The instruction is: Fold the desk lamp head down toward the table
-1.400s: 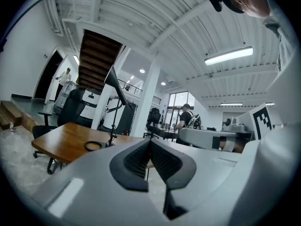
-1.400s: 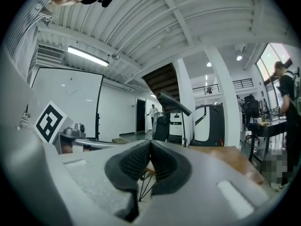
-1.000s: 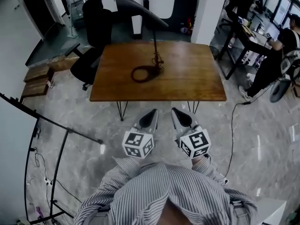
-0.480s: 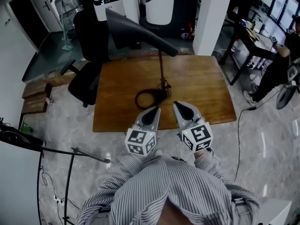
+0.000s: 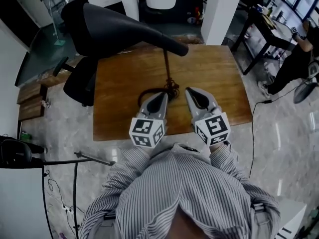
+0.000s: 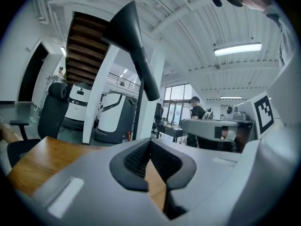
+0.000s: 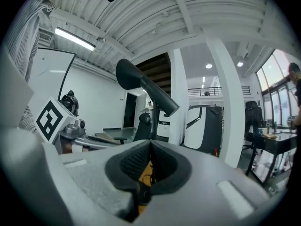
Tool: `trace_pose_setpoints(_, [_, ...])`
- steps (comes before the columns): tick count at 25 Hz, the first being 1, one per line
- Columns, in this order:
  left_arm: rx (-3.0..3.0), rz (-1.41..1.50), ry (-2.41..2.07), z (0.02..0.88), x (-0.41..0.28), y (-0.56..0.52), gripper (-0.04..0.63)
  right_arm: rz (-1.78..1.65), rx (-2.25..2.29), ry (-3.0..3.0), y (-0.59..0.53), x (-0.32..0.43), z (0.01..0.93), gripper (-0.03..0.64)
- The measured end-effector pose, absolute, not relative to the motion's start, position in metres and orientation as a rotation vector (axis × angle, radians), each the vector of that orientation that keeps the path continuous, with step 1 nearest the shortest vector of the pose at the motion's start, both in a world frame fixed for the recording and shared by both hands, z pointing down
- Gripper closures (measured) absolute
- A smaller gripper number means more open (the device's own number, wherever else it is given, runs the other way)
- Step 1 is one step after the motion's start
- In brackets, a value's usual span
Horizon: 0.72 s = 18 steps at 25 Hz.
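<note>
Wooden tabletop [image 5: 214,73] carries a black desk lamp [image 5: 114,29], head at upper left; left gripper [image 5: 162,95] and right gripper [image 5: 192,91] hover mid-frame, both closed, empty.

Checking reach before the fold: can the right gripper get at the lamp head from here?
Probably yes: the lamp head stands raised above the table, with nothing between it and the shut right gripper.

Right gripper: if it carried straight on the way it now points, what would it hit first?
Most likely the desk lamp's thin stem, low down: in the right gripper view it stands just above the shut right gripper. Depth is unclear, so it might slip past beside it.
</note>
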<state>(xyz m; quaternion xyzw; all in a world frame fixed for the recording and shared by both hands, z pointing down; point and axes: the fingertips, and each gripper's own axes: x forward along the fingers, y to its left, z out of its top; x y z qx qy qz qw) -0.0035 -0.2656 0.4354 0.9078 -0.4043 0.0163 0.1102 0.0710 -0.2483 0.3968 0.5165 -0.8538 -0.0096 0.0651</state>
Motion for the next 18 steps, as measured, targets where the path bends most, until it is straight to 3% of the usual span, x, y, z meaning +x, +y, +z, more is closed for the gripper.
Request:
trace_pose_setpoints(7, [2.703, 0.099, -1.221, 0.431, 0.015, -0.310, 0.597, -0.032, 1.496, -2.608, -0.278, 0.081, 0.400, 0.615])
trace_pose_setpoints(13, [2.744, 0.097, -1.225, 0.419, 0.027, -0.340, 0.487, -0.050, 1.440, -2.624, -0.292, 0.079, 0.400, 0.615])
trace_pose_setpoints(18, [2.714, 0.087, -1.276, 0.423, 0.028, -0.351, 0.482, -0.166, 1.408, -2.622, -0.303, 0.080, 0.387, 0.615])
